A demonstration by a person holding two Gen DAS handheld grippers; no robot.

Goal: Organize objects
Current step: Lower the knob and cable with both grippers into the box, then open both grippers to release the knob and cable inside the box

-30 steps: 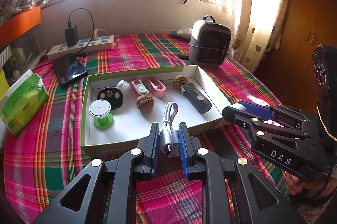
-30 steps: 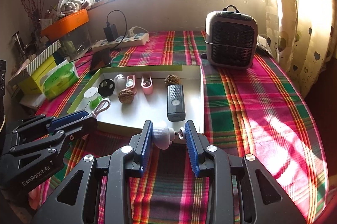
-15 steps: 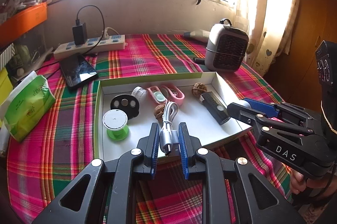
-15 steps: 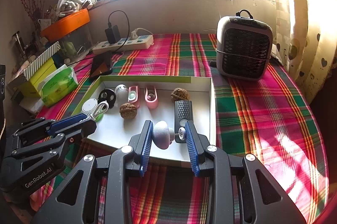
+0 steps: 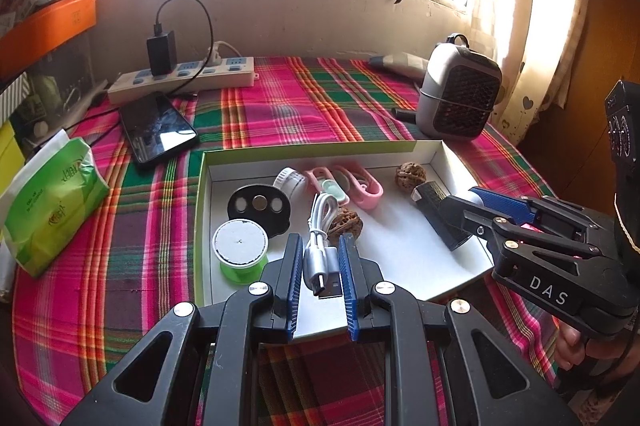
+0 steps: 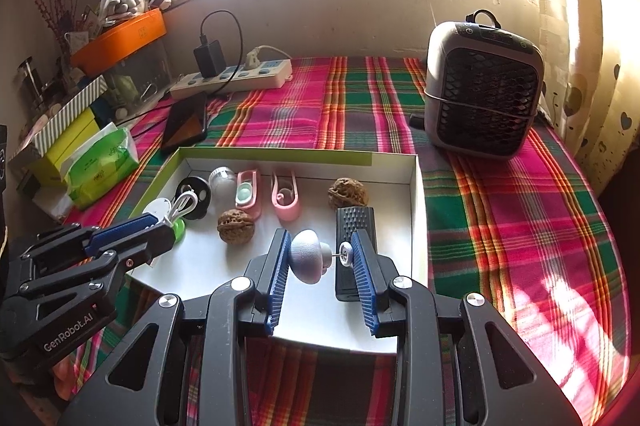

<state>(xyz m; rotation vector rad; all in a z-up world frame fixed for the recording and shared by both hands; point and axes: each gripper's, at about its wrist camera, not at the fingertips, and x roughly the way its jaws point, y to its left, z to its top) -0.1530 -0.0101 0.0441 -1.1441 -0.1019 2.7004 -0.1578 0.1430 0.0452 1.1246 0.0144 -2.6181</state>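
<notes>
A shallow white box with a green rim lies on the plaid table. It holds two walnuts, two pink clips, a black remote-like block, a black disc, a small white round piece and a green spool with a white top. My left gripper is shut on a coiled white USB cable above the box's near left part. My right gripper is shut on a silver mushroom-shaped knob above the box's near edge.
A grey space heater stands at the back right. A power strip with a charger, a black phone and a green tissue pack lie to the left. An orange bin and boxes crowd the far left.
Both grippers have moved forward over the box, each holding its object. The box's contents now sit closer under the fingers.
</notes>
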